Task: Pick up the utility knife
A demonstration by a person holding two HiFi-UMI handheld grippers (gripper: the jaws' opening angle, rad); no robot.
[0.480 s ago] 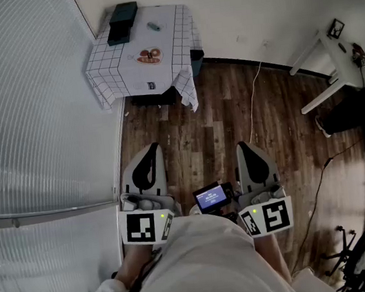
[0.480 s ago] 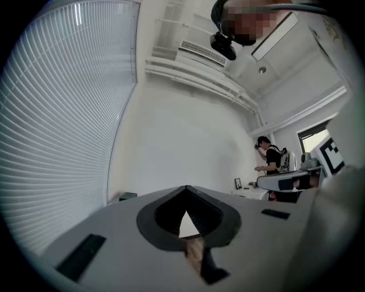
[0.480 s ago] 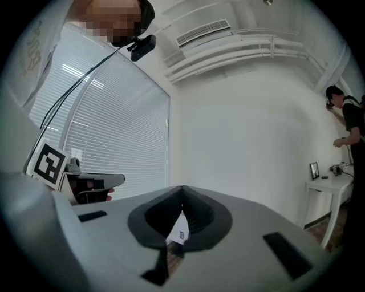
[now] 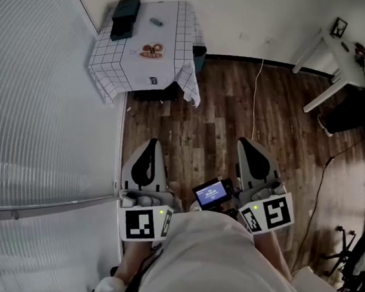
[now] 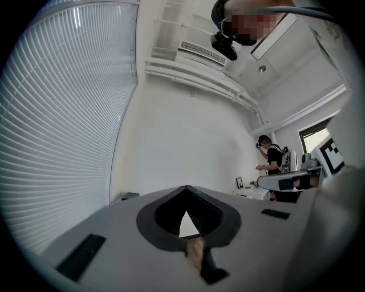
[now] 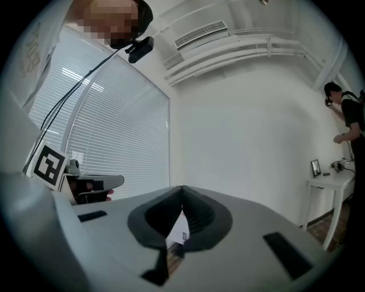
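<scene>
Head view: the person stands on the dark wooden plank floor [image 4: 221, 115] with the left tool [image 4: 147, 153] and the right tool [image 4: 251, 146] held level in front of the body, and a small lit screen [image 4: 211, 193] sits between them. Each tool's jaws are pressed together with nothing between them, as both gripper views confirm.

The table draped in a white cloth with a black grid [image 4: 119, 64] stands well ahead, against the far wall by the ribbed window blind [image 4: 30, 113]. A small grey-blue oblong object [image 4: 156, 22] lies on its far part. It is probably the utility knife, though it is too small to be sure. A dark box [image 4: 123, 17] lies near it, and a plate of reddish-brown items [image 4: 152, 51] is closer to the front edge.

Since half a second ago the table has slid only slightly up and right in the frame, and the tools sit almost where they were. The approach has barely begun, so the person must walk to the table and spread a tool's jaws before any grasp.
</scene>
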